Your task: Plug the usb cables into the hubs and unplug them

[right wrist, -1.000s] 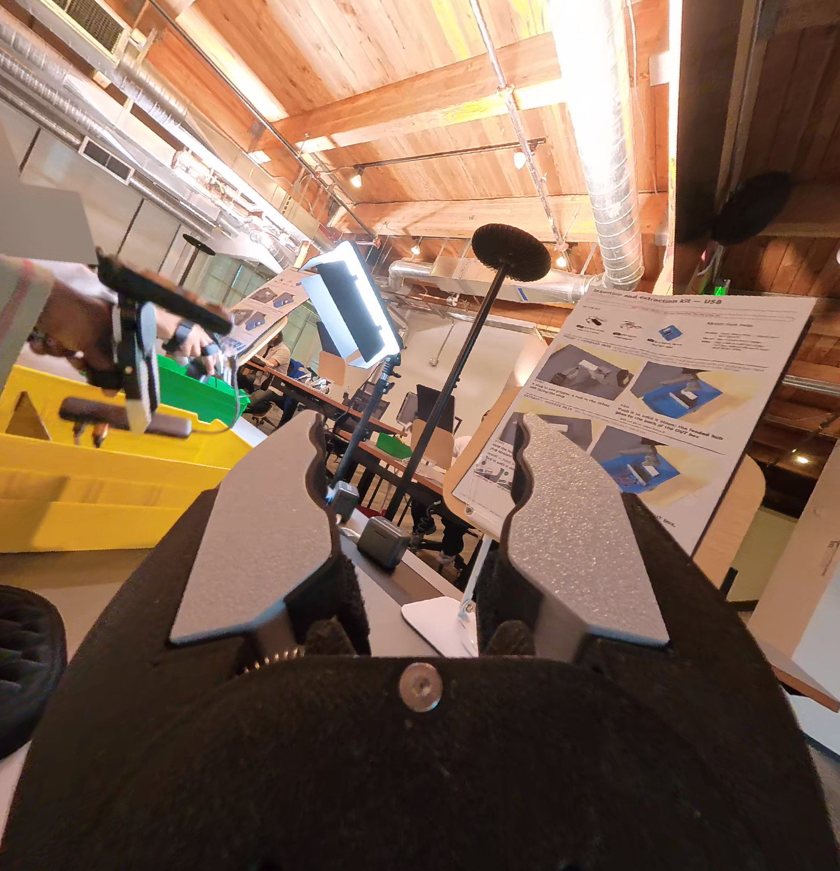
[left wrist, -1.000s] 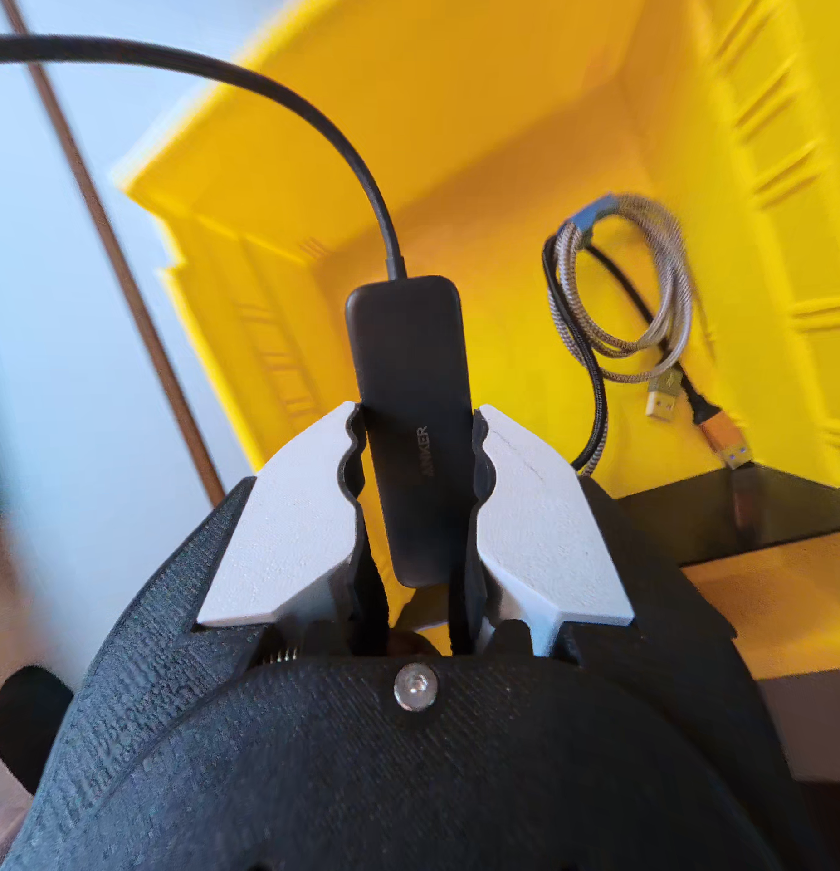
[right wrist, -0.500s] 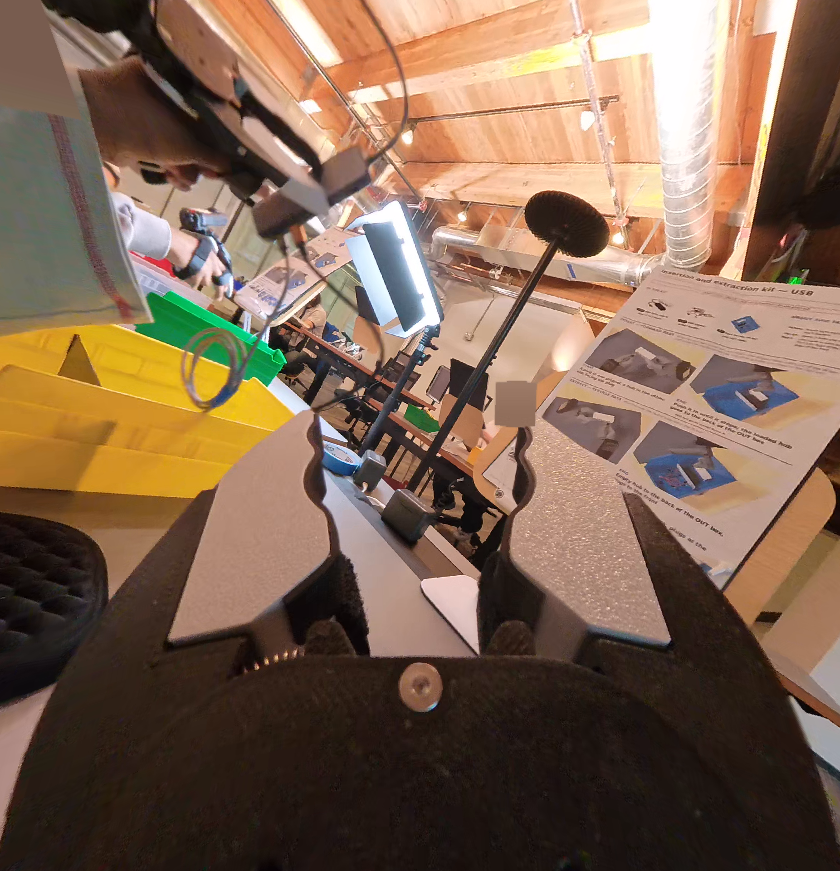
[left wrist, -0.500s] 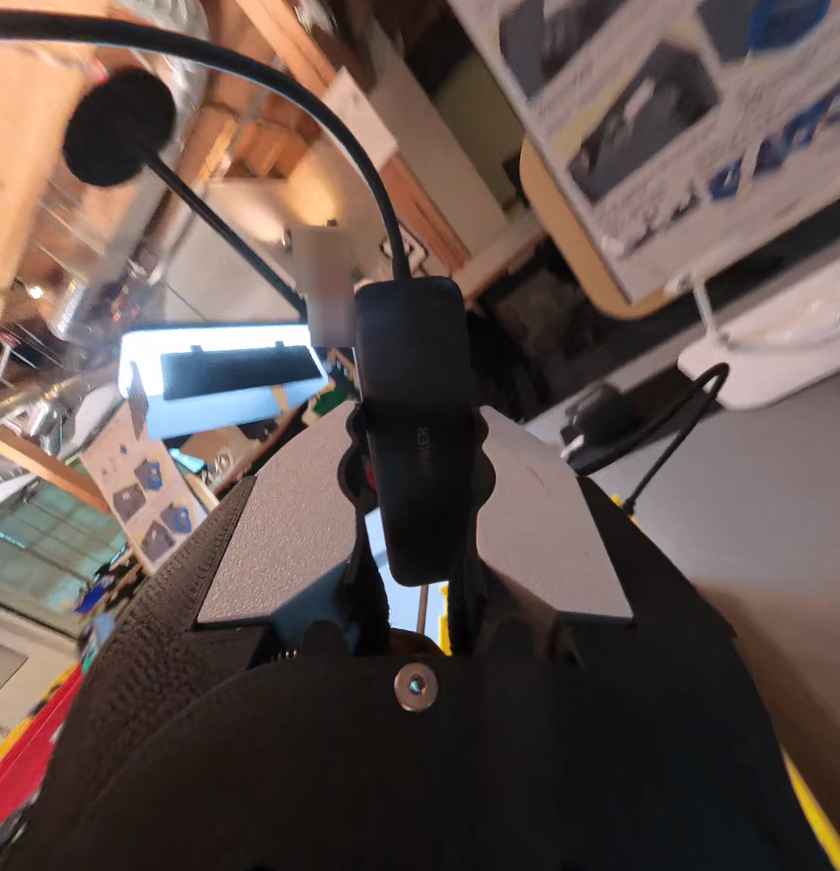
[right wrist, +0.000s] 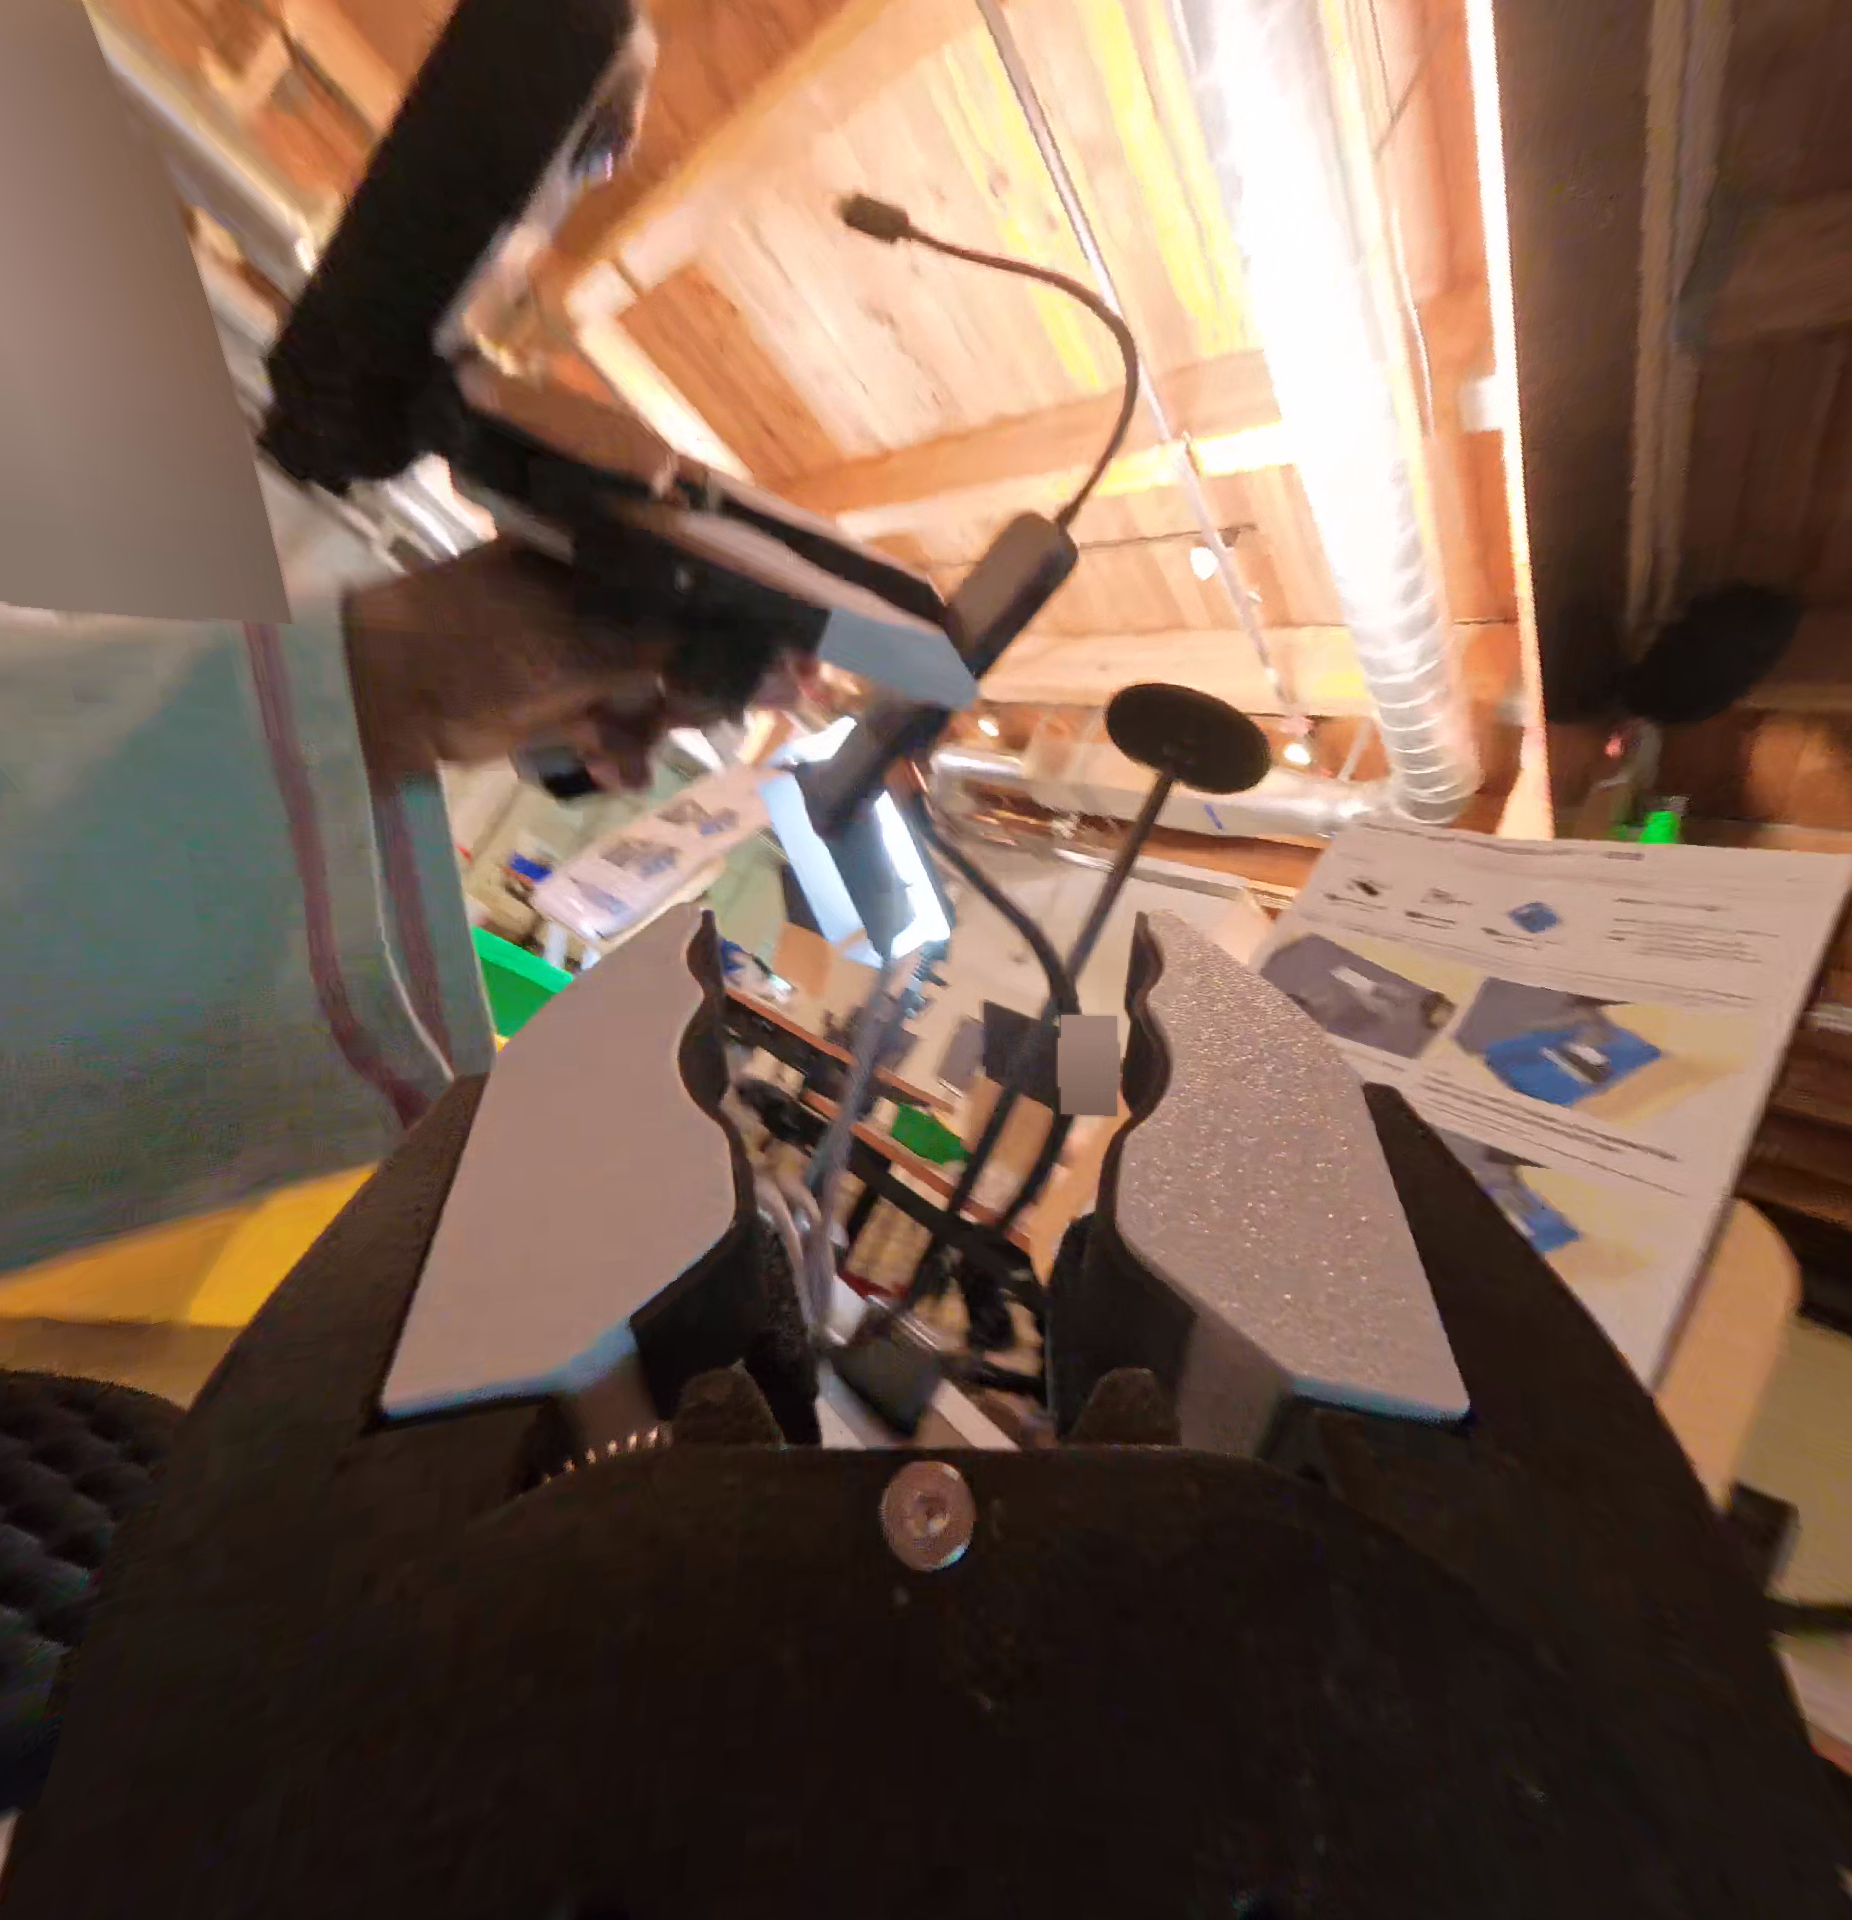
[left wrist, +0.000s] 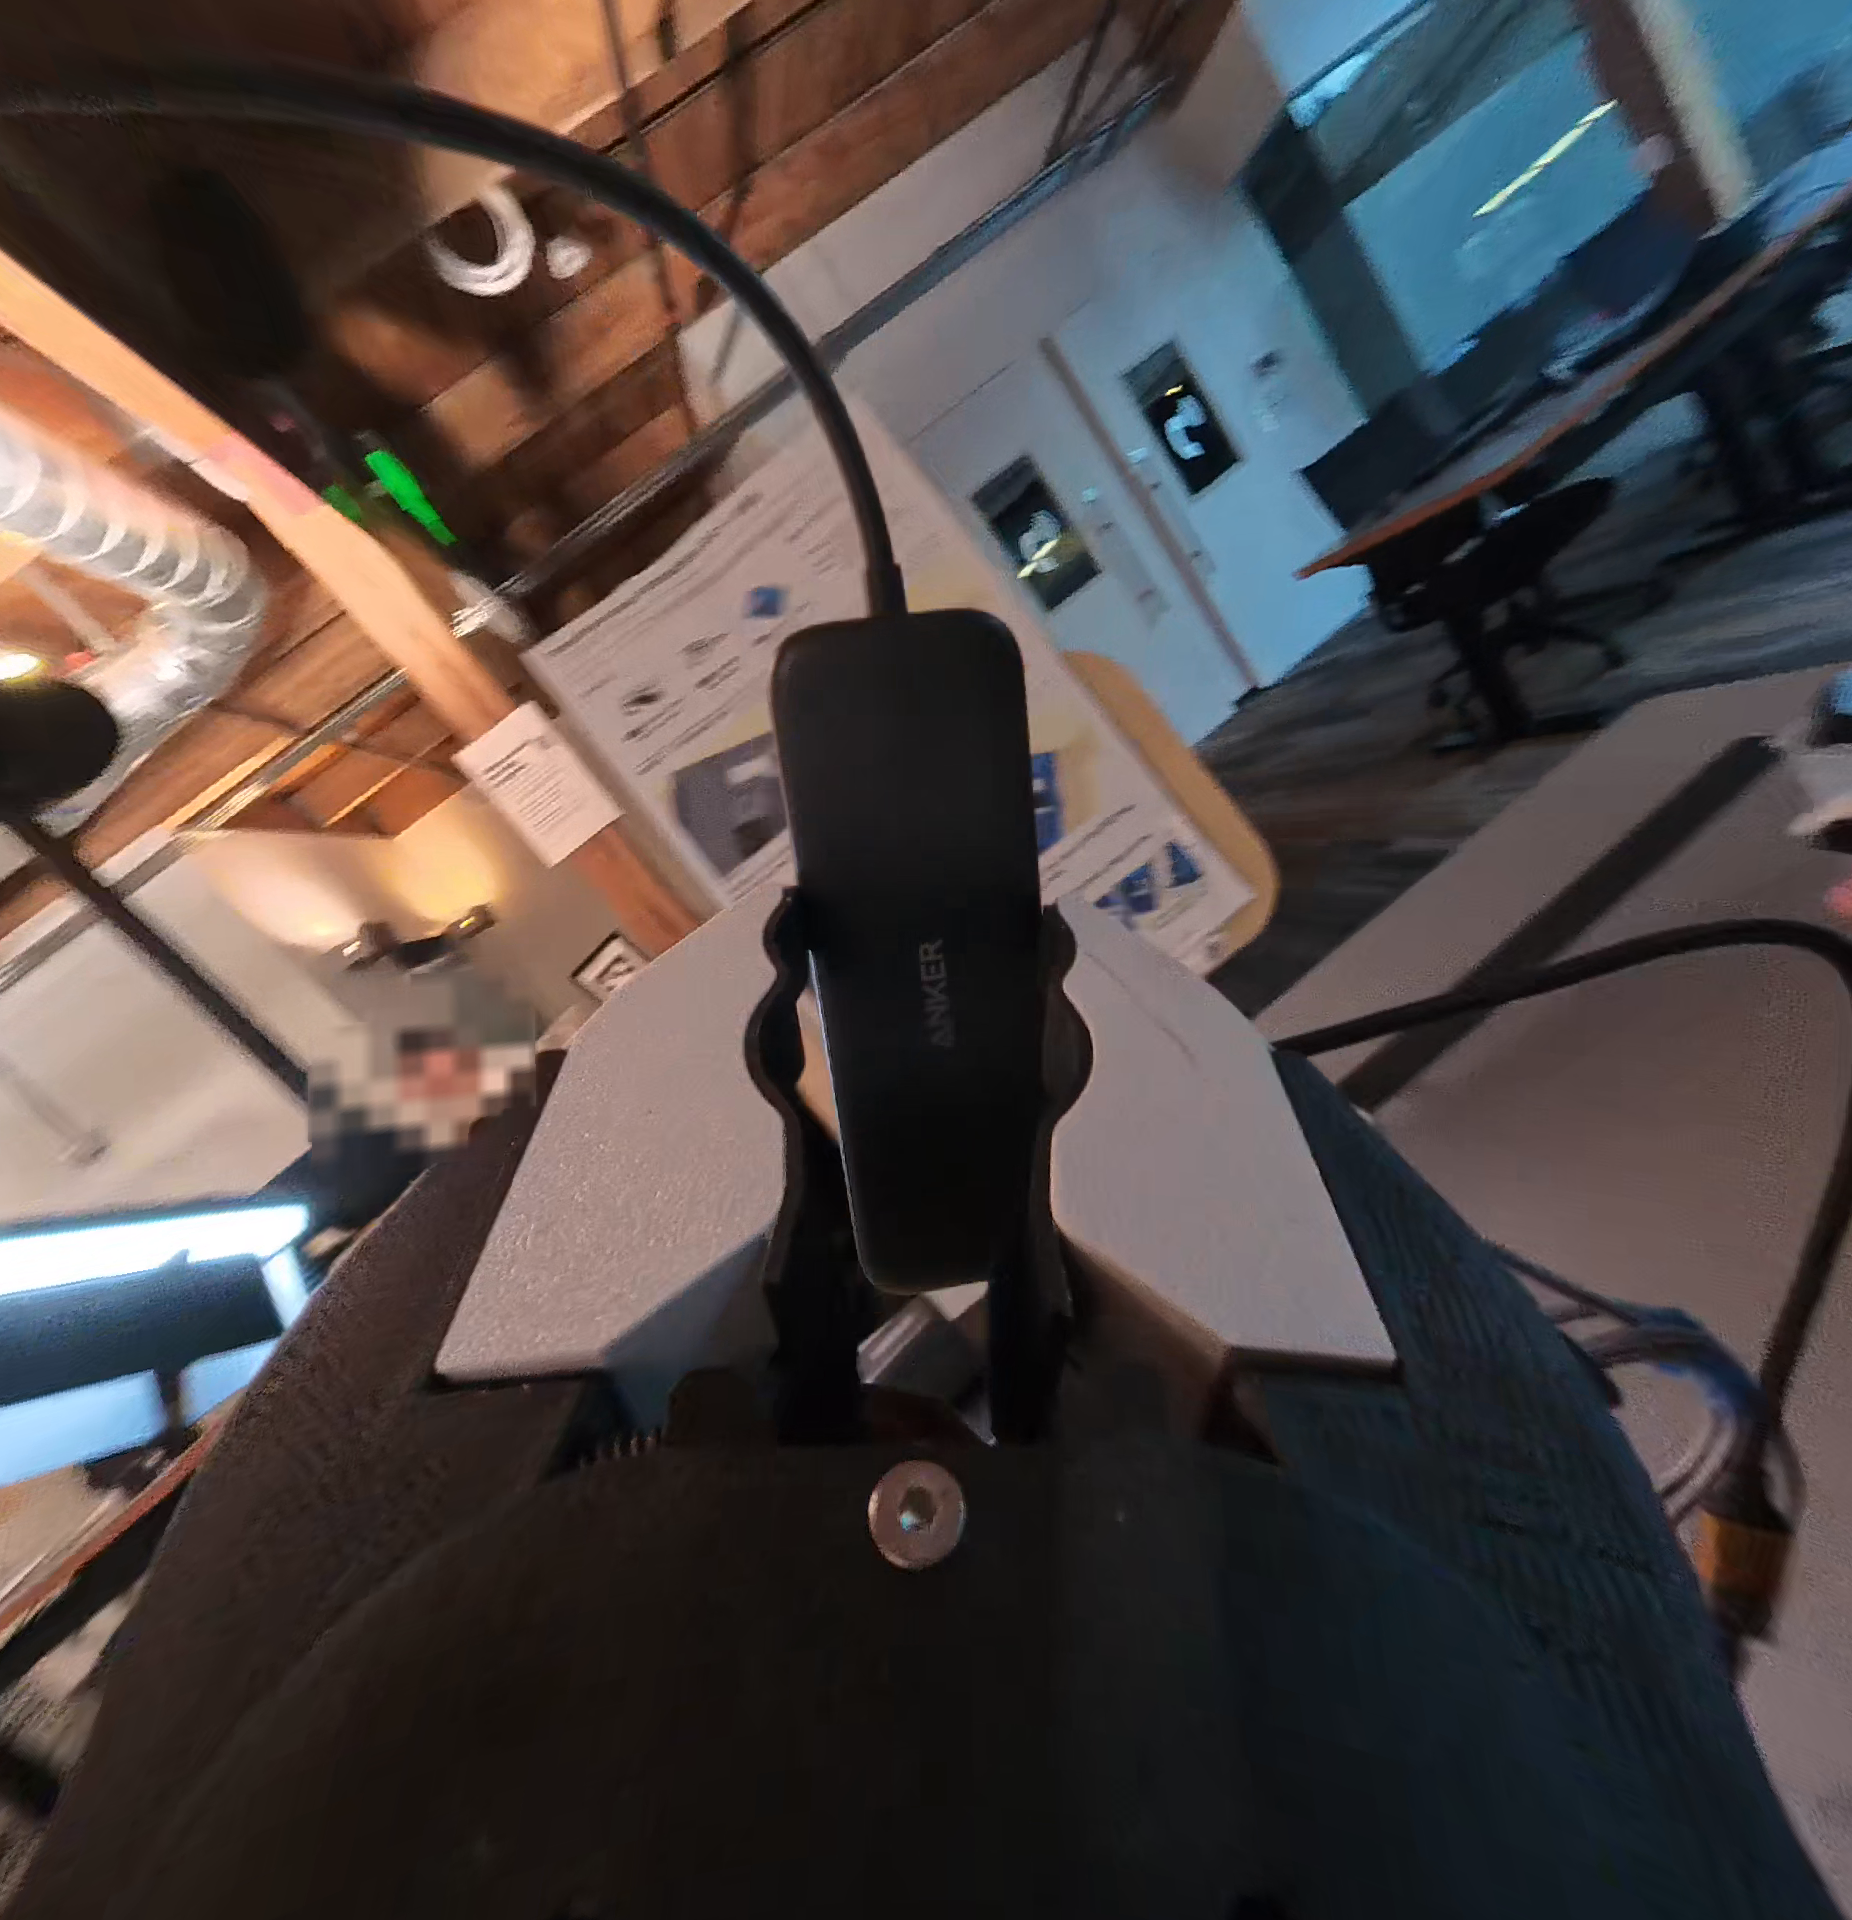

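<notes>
Here the left claw (left wrist: 917,1023) pinches the hub (left wrist: 906,935) lengthwise, cable end forward; right claw (right wrist: 917,1049) spread.

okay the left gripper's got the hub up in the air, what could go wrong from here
The left gripper pinches only the lower half of the hub, so it could twist or slip out. The hub's own cord waves loose and might snag. The cable dangling beside the gripper could catch too.

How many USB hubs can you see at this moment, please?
1: the black hub is clamped in the left gripper, held up in the air; the right gripper is open and empty. Others may lie out of view.
</notes>
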{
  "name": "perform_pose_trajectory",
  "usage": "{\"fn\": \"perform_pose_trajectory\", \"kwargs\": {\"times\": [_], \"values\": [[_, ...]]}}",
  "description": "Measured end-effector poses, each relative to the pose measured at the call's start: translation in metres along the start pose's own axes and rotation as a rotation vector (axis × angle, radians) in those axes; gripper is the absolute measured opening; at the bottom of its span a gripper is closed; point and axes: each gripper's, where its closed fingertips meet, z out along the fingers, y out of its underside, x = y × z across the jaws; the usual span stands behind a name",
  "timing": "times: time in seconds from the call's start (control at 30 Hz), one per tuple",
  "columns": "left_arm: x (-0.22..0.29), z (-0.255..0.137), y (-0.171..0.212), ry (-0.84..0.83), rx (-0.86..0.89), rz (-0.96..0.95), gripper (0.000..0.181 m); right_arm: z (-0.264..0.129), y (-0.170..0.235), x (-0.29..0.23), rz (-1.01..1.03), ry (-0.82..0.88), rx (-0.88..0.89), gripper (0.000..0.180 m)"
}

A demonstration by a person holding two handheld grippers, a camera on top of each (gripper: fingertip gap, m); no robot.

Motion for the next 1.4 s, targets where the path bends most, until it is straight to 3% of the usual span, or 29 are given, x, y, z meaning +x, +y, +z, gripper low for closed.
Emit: {"fn": "perform_pose_trajectory", "kwargs": {"times": [0.17,0.4,0.57,0.8,0.9,0.97,1.03,1.13,1.27,1.33,1.4], "values": [[0.063,0.012,0.001,0.143,0.028,0.036,0.043,-0.008,0.0,0.022,0.146,0.044,0.013,0.067],[0.089,0.026,0.021,0.168,-0.017,0.203,0.043,-0.02,0.064,0.027,0.26,-0.05,-0.366,0.064],[0.11,0.035,0.041,0.202,-0.066,0.369,0.043,-0.024,0.056,0.032,0.273,-0.042,-0.33,0.049],[0.157,0.026,0.024,0.371,0.017,0.308,0.043,-0.027,0.094,0.0,0.358,-0.178,-0.525,0.048],[0.17,0.021,0.017,0.424,0.048,0.273,0.043,-0.025,0.091,-0.005,0.354,-0.203,-0.508,0.036],[0.175,0.019,0.015,0.451,0.062,0.25,0.043,-0.026,0.088,-0.006,0.369,-0.205,-0.495,0.011],[0.176,0.017,0.017,0.485,0.058,0.234,0.043,-0.03,0.089,-0.008,0.413,-0.237,-0.531,0.009],[0.171,0.005,0.019,0.662,0.042,0.069,0.04,-0.038,0.094,-0.011,0.46,-0.284,-0.59,0.006],[0.16,-0.023,0.041,1.008,-0.055,-0.336,0.069,-0.048,0.097,-0.027,0.54,-0.409,-0.654,0.006],[0.167,-0.037,0.052,1.141,-0.066,-0.519,0.068,-0.054,0.096,-0.041,0.642,-0.502,-0.691,0.006],[0.182,-0.049,0.067,1.203,-0.082,-0.51,0.059,-0.059,0.096,-0.051,0.698,-0.562,-0.72,0.006]]}}
